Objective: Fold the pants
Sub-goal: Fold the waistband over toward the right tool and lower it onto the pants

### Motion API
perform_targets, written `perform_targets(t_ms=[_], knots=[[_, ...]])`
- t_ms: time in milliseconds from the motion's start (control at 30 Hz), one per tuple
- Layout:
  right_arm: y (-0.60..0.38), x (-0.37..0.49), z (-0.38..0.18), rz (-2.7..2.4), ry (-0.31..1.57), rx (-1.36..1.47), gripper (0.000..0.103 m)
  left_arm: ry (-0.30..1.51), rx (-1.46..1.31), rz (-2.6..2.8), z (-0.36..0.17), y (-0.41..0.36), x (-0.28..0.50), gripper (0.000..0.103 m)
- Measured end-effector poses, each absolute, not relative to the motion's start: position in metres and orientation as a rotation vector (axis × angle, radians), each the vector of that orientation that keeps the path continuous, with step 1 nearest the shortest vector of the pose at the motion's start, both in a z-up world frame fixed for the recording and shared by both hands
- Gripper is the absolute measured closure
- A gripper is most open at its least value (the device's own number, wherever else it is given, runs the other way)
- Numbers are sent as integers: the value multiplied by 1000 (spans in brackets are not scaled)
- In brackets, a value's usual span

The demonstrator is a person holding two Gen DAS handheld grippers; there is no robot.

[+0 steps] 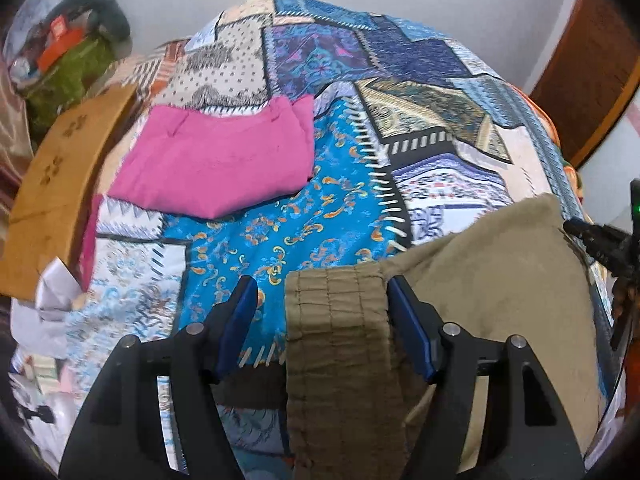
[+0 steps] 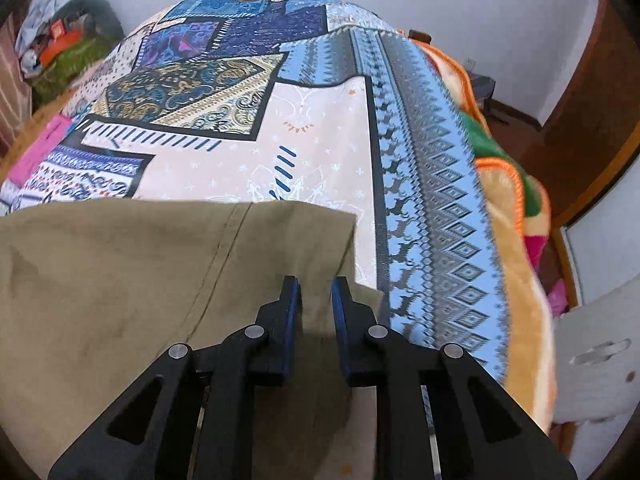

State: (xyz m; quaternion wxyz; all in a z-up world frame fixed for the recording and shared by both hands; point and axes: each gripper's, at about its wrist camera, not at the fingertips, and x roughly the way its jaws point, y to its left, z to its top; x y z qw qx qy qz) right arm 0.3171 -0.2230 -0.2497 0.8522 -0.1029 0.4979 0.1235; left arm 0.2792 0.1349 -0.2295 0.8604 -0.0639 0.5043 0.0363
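Note:
Olive-khaki pants (image 1: 472, 280) lie on the patchwork bedspread (image 1: 280, 232). Their elastic waistband (image 1: 336, 320) lies between the wide-open jaws of my left gripper (image 1: 322, 284), against the right finger, not pinched. In the right wrist view the pants (image 2: 140, 280) spread flat, their hem edge at the far side. My right gripper (image 2: 316, 282) hovers over the pants near their right edge, jaws a little apart, holding nothing. The right gripper's tip also shows in the left wrist view (image 1: 592, 236).
A folded pink garment (image 1: 216, 160) lies on the bedspread at the far left. A wooden board (image 1: 52, 184) borders the bed's left side. An orange-edged blanket (image 2: 508, 208) hangs at the bed's right edge. A wooden door (image 1: 592, 72) stands at right.

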Motion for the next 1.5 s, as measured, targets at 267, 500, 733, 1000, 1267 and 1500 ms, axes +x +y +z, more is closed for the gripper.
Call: perform_targets(t_ms=[267,500,733,1000,1267,1500], knots=[[-191,275,-187,456,955,-116,51,1004,-85,-62,-193,98,274,34],[-125,261,-210,627,1116,-63,49,1118,-15,-131,-223,58,272,31],[-129,222,-229,694,1177,-108,43,1029,163,-99,-229,36,226,31],[-159,178,-223,668,1162,-75,43,1003,181,-125,-223,33,186,31],[-183,141,-213,598,1128,-59,43,1001,93,-94,-204,49,156,31],[-191,128,-208,545,1113,-75,43,973,-130,17,-176,100,127,31]])
